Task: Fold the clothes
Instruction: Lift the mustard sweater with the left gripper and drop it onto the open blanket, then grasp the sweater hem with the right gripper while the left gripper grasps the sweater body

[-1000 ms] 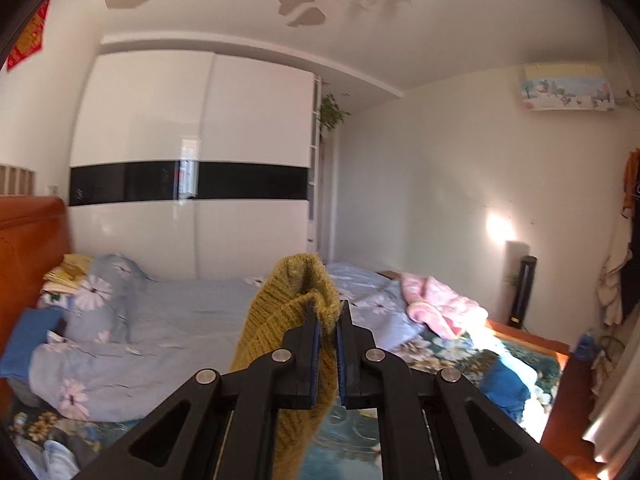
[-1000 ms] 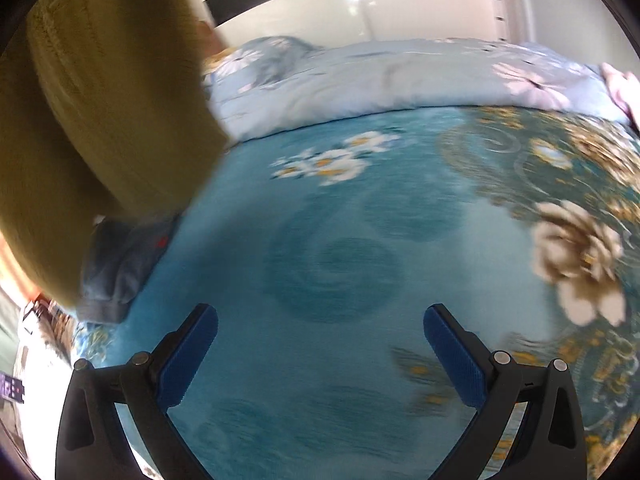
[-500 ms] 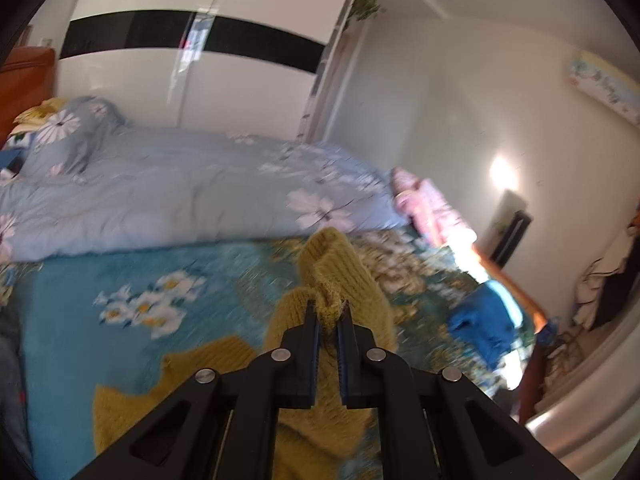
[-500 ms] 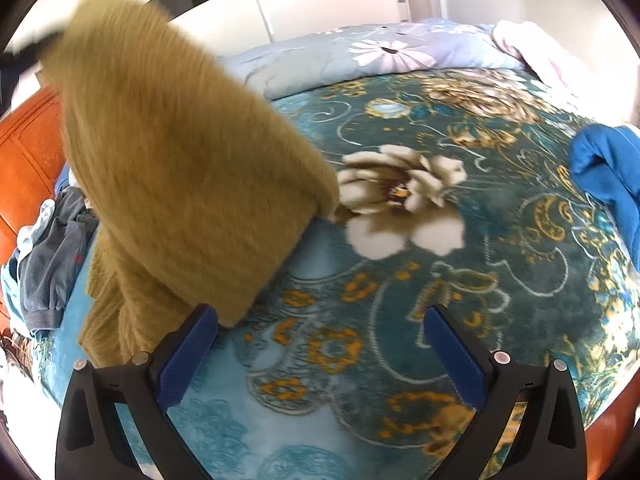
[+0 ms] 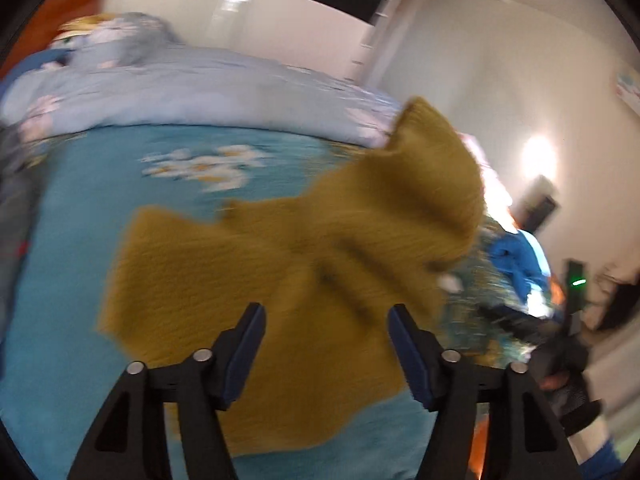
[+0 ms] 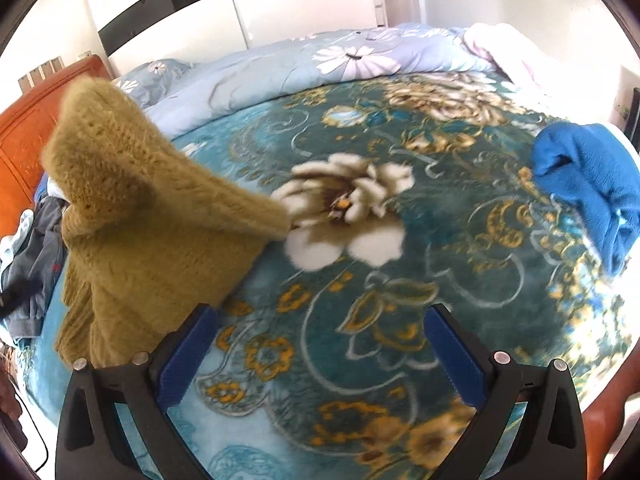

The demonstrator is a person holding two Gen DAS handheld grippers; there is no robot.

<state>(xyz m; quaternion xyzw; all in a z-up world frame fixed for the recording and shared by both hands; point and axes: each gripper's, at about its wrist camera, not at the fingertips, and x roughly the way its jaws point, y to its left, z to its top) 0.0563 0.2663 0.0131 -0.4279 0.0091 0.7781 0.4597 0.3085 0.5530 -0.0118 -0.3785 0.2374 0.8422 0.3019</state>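
Two grippers: both over the bed, neither gripping cloth.
Left gripper (image 5: 324, 344): black frame, blue padded jaws opening right now, spread apart, pads clear of the knit below them.
Sweater (image 5: 288, 280): mustard yellow, fuzzy chunky knit, sprawled in an irregular heap on the teal blanket; one part rears up in a rounded hump at its right end. Blurred in the left wrist view.
Sweater, right wrist view (image 6: 140, 224): same knit at the left edge, ribbed stitches plain to see, a raised peak at the top and a folded flap reaching toward the big flower print.
Blanket (image 6: 400, 280): plush teal fleece, cream flower in the middle, gold scrolls and small orange blossoms all around.
Right gripper (image 6: 320, 356): jaws wide apart, only blanket between the blue pads; left pad just beside the sweater's lower edge.
Quilt (image 6: 360, 60): pale blue, smooth, daisy print, bunched along the far side of the bed.
Blue garment (image 6: 588, 184): bright fleece, crumpled, far right, well apart from the sweater.
Headboard (image 6: 24, 136): orange wood, far left.
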